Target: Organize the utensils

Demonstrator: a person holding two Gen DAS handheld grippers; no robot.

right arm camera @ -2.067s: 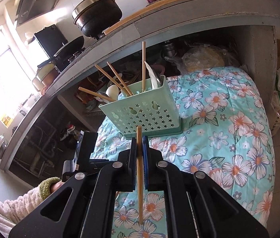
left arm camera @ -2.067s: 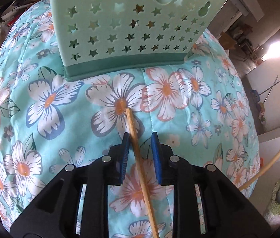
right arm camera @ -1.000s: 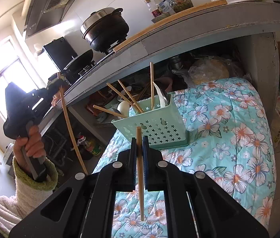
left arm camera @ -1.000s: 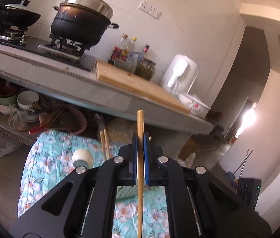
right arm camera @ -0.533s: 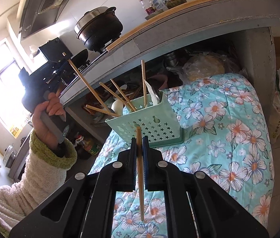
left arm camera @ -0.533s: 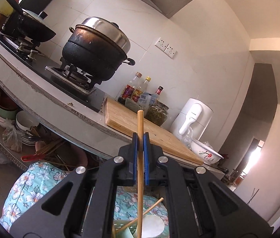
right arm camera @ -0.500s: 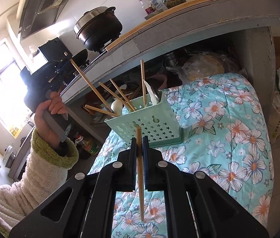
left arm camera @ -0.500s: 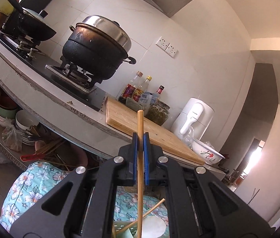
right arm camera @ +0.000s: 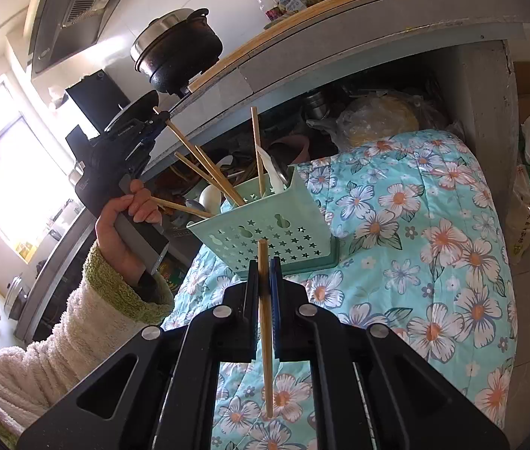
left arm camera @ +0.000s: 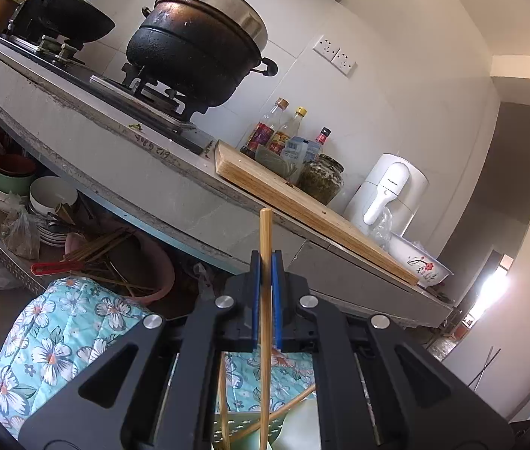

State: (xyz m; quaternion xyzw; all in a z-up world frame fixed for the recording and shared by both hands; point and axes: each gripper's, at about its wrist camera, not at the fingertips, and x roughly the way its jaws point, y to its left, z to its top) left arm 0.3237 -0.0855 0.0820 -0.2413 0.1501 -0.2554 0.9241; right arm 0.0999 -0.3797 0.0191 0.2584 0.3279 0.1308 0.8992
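Chopsticks already stand in the green basket (right arm camera: 265, 225) ahead of the right gripper (right arm camera: 264, 266), which pinches another chopstick (right arm camera: 265, 322). Left gripper (left arm camera: 265, 262) clamps a chopstick (left arm camera: 265, 232) whose lower end dips into the basket below; both await release.

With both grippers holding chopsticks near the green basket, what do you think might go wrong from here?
1. The left gripper lowers its chopstick at a slant into the green basket, which already holds crossed chopsticks and a spoon; it might snag on them or tip the basket.
2. The basket sits on a soft floral quilt, so a push could shift it.
3. The right gripper pinches its chopstick near the top end; it might swivel.
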